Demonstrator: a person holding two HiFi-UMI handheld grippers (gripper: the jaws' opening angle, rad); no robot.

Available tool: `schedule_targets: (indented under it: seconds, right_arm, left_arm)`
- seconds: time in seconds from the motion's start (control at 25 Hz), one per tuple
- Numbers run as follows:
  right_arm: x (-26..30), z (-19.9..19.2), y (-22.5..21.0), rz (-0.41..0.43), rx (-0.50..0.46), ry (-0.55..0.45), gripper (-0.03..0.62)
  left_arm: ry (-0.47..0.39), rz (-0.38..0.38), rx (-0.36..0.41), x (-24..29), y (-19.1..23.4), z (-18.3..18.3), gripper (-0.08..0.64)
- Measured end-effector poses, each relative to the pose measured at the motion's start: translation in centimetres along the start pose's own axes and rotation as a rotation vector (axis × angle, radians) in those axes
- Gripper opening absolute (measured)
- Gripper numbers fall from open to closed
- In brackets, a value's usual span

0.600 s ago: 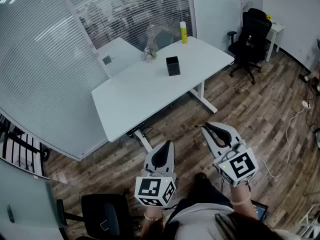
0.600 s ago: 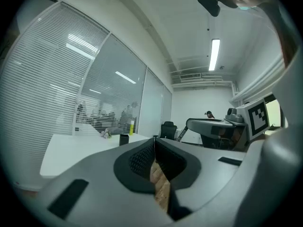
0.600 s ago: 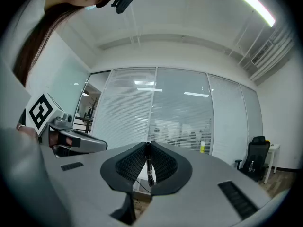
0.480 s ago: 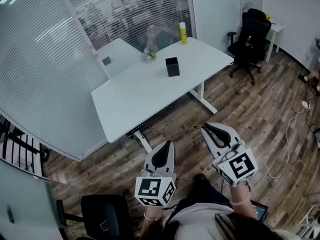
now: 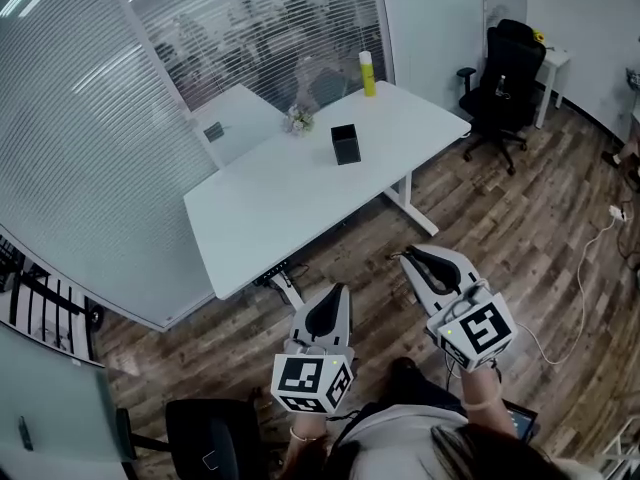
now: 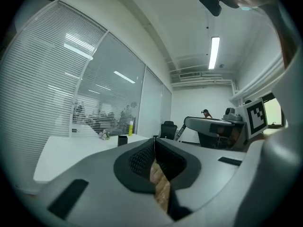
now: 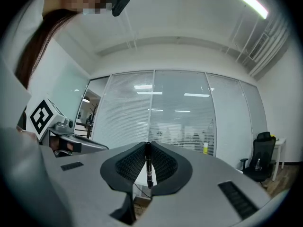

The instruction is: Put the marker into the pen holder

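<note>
Only your view has drifted. Your right gripper (image 5: 408, 258) clamps the marker (image 7: 148, 167) for carrying to the pen holder (image 5: 345, 144); your left gripper (image 5: 338, 290) is closed, empty.

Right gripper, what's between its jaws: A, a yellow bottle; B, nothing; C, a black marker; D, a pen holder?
C: the right gripper is shut on a thin black marker, which stands upright between its ribbed pads in the right gripper view.
</note>
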State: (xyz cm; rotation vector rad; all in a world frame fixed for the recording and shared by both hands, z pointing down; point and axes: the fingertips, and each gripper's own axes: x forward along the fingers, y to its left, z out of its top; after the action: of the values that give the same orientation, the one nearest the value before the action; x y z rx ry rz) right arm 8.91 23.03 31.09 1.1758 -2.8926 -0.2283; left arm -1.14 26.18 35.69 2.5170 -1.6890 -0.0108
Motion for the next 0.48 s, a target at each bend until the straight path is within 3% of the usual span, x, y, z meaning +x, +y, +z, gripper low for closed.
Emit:
schedule_targets:
  seconds: [0.48]
  right_arm:
    - [2.2, -1.5, -6.4, -0.008, 0.020, -0.009, 0.060]
  left_arm:
    - [0.022, -0.015, 0.009, 6.5, -0.4, -0.1, 0.020]
